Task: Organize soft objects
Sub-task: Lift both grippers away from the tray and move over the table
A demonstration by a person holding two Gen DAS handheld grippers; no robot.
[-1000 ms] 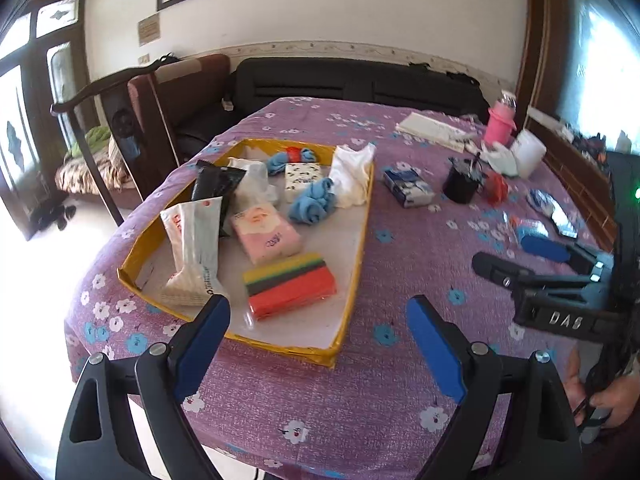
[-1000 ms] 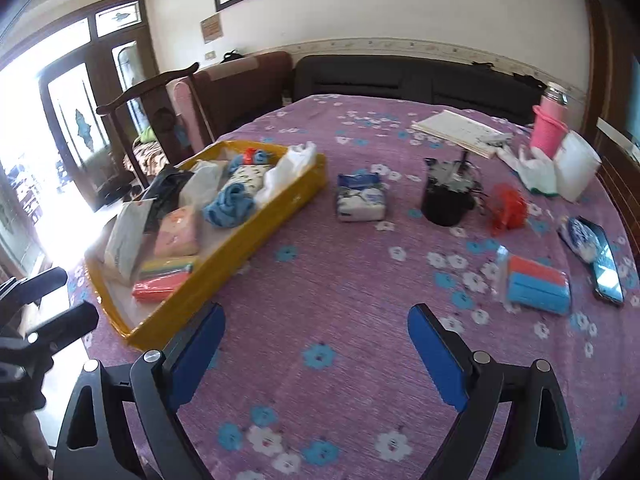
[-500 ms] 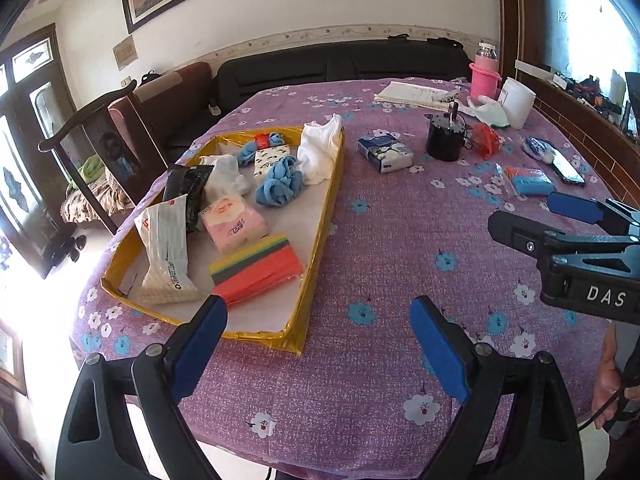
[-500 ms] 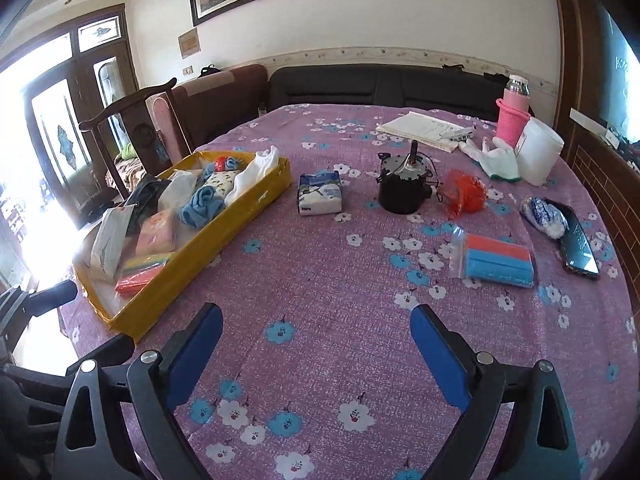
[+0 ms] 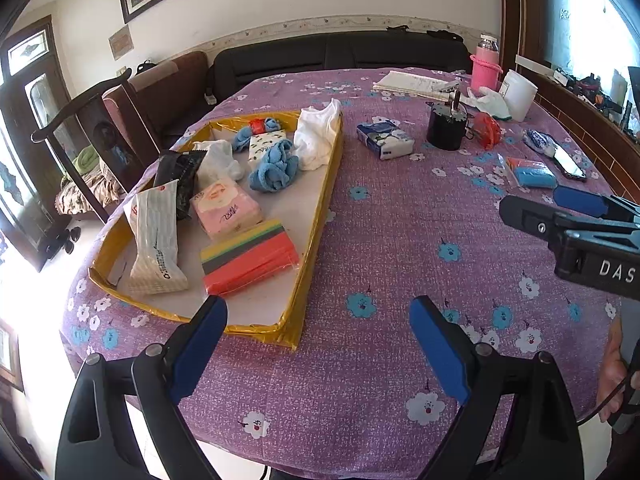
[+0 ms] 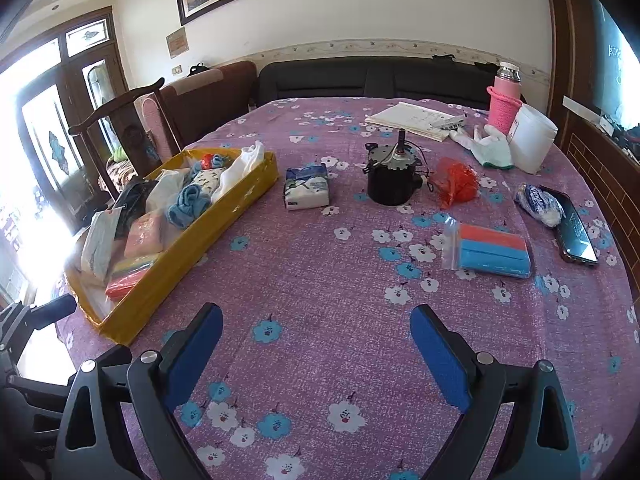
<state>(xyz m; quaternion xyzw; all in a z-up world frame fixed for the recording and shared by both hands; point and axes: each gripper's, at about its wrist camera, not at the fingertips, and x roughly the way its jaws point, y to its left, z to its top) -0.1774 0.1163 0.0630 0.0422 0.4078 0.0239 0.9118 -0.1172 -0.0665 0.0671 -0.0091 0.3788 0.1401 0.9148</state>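
Two claws hover over a table (image 6: 320, 264) spread with a purple flowered cloth. The left claw (image 5: 318, 344) stands wide and empty above the near edge, by the near end of the yellow tray (image 5: 316, 216). The right claw (image 6: 316, 344) is likewise wide and empty, over bare cloth at the near edge.

The tray lies along the table's left side and holds a striped sponge pack (image 5: 250, 258), a pink tissue pack (image 5: 226, 210), a white wipes pouch (image 5: 154, 240), a black pouch (image 5: 180, 180), a blue cloth (image 5: 274, 168) and a white garment (image 5: 318, 138) draped on its far right wall.

Outside the tray, a blue-and-white tissue pack (image 6: 306, 188) rests near the table's middle, just beside the tray's far end. A bagged blue-and-red sponge pack (image 6: 490, 250) lies toward the right edge, near a phone (image 6: 576, 232). Between them, farther back, stand a black motor (image 6: 392, 178) and a red bag (image 6: 456, 182).
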